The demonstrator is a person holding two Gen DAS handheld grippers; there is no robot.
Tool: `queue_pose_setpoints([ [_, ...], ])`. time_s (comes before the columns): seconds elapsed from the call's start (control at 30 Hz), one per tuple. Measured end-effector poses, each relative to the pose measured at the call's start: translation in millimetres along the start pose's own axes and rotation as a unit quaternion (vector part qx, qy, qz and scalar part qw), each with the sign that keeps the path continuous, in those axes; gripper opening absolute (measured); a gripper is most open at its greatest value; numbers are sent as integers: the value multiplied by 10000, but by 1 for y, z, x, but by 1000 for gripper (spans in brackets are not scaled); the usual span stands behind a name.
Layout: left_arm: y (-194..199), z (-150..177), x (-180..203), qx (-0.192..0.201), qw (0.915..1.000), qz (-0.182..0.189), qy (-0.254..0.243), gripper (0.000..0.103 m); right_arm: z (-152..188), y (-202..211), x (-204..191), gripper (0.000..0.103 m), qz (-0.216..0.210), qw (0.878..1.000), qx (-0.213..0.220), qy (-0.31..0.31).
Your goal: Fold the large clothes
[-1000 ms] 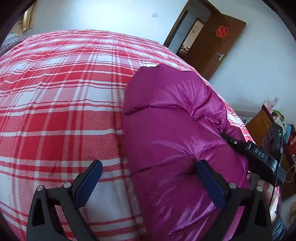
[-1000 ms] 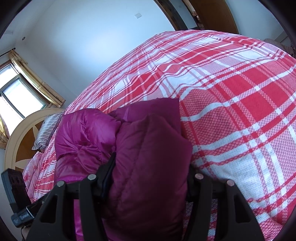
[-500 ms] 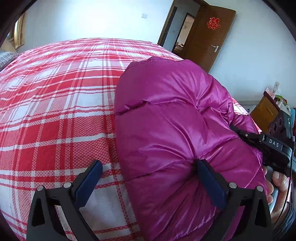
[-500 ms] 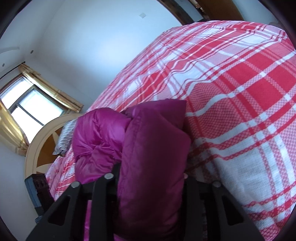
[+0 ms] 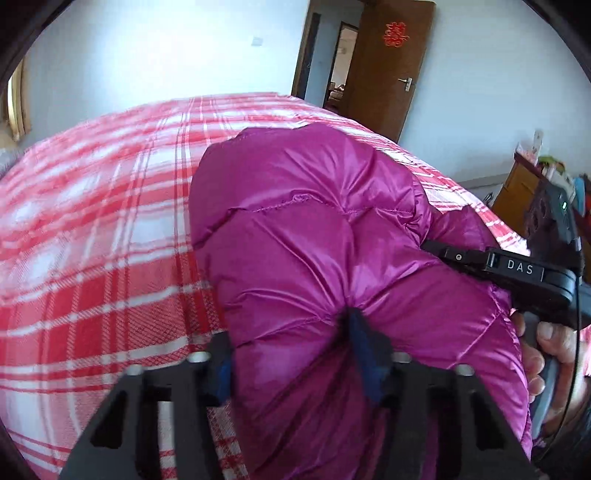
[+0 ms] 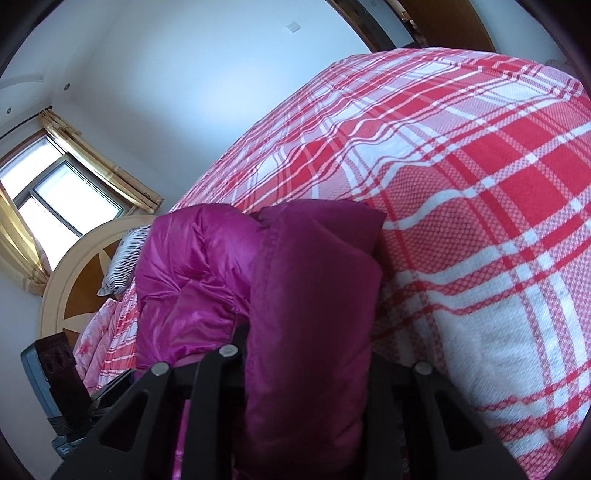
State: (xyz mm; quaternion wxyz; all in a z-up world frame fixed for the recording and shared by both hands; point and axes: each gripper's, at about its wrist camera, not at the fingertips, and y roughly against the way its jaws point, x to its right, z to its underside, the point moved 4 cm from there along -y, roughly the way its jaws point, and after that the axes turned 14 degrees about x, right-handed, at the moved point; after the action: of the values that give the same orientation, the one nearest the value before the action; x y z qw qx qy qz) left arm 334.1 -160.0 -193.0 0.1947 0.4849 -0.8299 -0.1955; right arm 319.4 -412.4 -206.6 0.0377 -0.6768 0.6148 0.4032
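- On the bed (image 5: 92,258), over a red-and-white plaid bedspread (image 6: 480,221): one magenta quilted puffer jacket (image 5: 314,240), bunched into a rounded heap, its glossy shell creased along the stitch lines.
- Left hand-held gripper (image 5: 291,354): black frame, blue pads; jaws have just been closing and now pinch a gathered fold of the jacket at its near edge. One pad is pressed into a deep pucker in the fabric, the other sits against the fold's left side.
- Right hand-held gripper (image 6: 306,354): black frame; jaws have just been closing, and a thick fold of the jacket fills the gap between them, squeezed on both sides. The fold stands up ahead of the fingers, its matte side showing, with the shinier bulk of the jacket to its left.
- Same right hand-held gripper in the left wrist view: black body lettered "DAS", nose buried in the jacket's right side, held by a person's hand (image 5: 546,354).
- Headboard (image 6: 70,280): cream, arched, brown panel with a pale star; striped pillow (image 6: 122,266) against it.
- Window (image 6: 55,192) with gold curtains.
- Brown wooden door (image 5: 384,70), standing open, red paper ornament (image 5: 395,33) on it.
- Wooden cabinet (image 5: 517,192) at the right wall, small items on top, too blurred to identify.
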Motion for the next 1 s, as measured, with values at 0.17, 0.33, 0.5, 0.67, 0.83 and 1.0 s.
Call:
queue_pose_setpoints([
  [0.17,32,-12,-2,252,9997,-4,66,23,1,14,-22,20,76,9995,191,241],
  [0.33,86,-18,-15,596,9979,-231,63,22,6,28,-52,19,-231,9987,338,300],
  [0.5,138,-17,-57,772,9948,-575,335,21,13,19,-106,19,-686,9960,259,511],
  [0.67,189,-9,-108,869,9878,-1209,449,21,34,-12,-172,18,-1160,9900,-80,796],
  [0.83,231,3,-162,940,9774,-1780,640,21,67,-51,-244,18,-1628,9796,-496,1067],
  [1.0,252,25,-214,865,9669,-2235,871,21,104,-86,-303,18,-1928,9686,-946,1255],
])
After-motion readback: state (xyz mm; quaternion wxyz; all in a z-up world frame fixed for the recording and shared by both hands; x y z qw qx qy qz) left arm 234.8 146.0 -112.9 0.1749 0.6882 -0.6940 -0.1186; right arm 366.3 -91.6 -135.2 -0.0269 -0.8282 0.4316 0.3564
